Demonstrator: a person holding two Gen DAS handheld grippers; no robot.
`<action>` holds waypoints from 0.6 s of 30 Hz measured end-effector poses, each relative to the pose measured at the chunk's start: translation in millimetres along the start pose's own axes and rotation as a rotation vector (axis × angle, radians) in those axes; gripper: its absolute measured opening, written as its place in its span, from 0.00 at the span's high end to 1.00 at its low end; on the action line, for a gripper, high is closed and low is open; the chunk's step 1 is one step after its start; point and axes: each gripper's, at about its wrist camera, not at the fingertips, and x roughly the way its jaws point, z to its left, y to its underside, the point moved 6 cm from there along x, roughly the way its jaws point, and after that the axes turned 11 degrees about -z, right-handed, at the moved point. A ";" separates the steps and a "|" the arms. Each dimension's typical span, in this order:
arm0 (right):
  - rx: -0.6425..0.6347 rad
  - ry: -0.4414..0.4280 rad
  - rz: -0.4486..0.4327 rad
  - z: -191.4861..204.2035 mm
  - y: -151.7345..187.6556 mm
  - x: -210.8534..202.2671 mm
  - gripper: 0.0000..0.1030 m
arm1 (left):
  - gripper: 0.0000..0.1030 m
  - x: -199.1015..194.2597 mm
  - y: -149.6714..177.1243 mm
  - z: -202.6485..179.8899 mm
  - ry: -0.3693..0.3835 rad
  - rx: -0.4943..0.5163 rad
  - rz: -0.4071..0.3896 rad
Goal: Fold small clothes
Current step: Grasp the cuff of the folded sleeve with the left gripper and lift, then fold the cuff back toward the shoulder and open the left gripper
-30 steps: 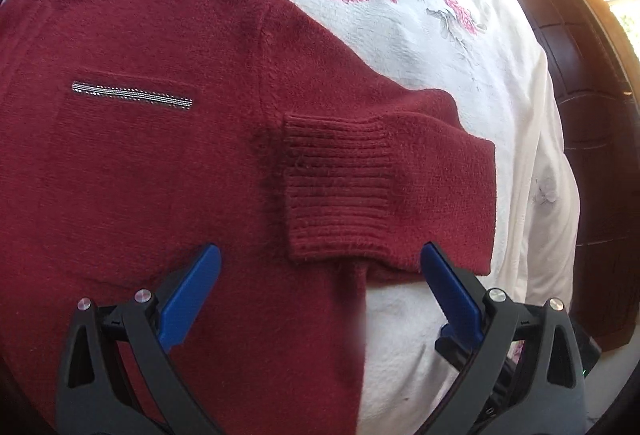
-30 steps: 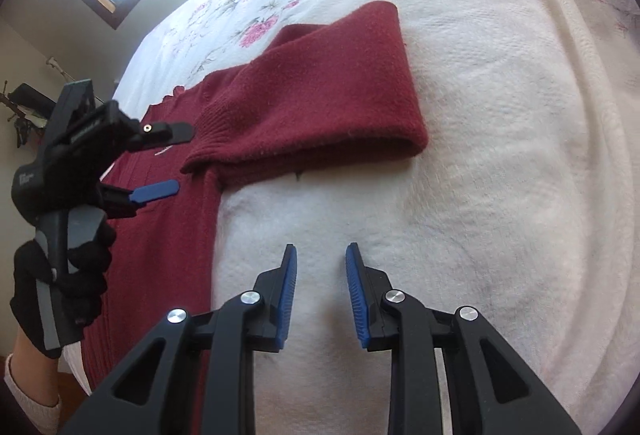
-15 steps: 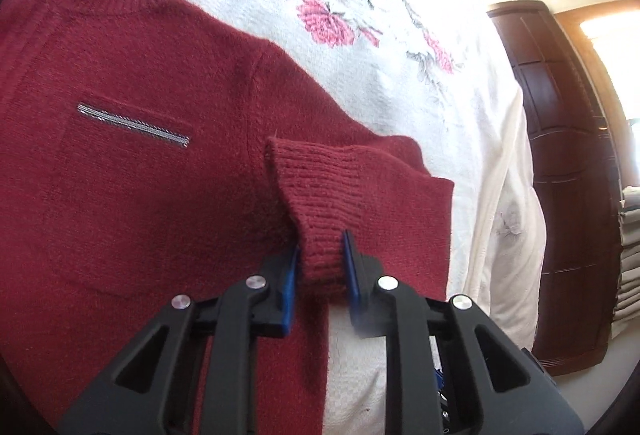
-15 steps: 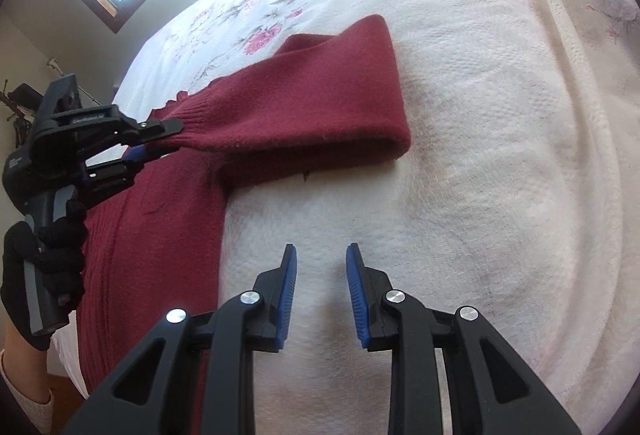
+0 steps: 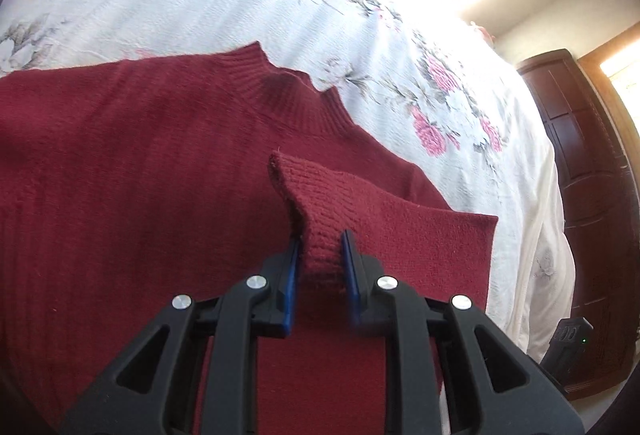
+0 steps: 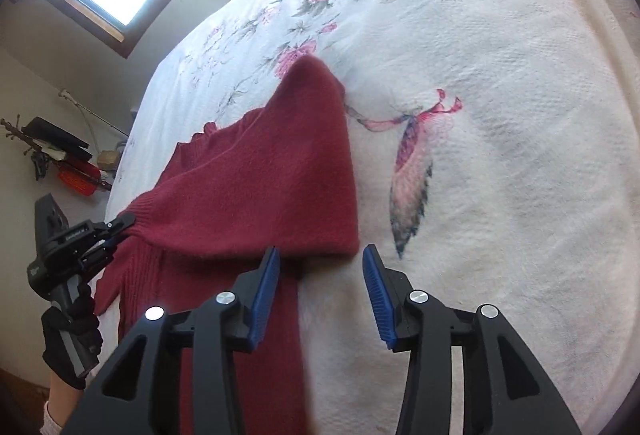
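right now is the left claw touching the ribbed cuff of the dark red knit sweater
Touching. The left wrist view shows the left claw shut on the ribbed cuff of the dark red knit sweater, both blue pads pressed against it.

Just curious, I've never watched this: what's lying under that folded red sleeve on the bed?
Under the folded sleeve lies the white floral bedspread, visible all around its outer edge. The left gripper lifts its cuff above the sweater body. Whatever sits directly beneath the fold is covered.

bare bedspread (image 6: 500,195) right of sweater (image 6: 256,191) lies open.
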 end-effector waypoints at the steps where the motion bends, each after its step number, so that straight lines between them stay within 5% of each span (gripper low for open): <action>1: 0.004 -0.003 0.003 5.3 -3.4 5.8 0.51 | 0.83 -5.4 -5.4 9.8 -0.013 -0.007 -0.013; 11: -0.041 0.027 0.113 45.2 -0.2 69.4 0.49 | 0.83 -26.1 -36.4 100.8 -0.132 -0.043 -0.056; 18: -0.069 0.098 0.133 36.4 17.7 87.0 0.71 | 0.94 -2.9 -18.6 145.2 -0.236 -0.059 -0.006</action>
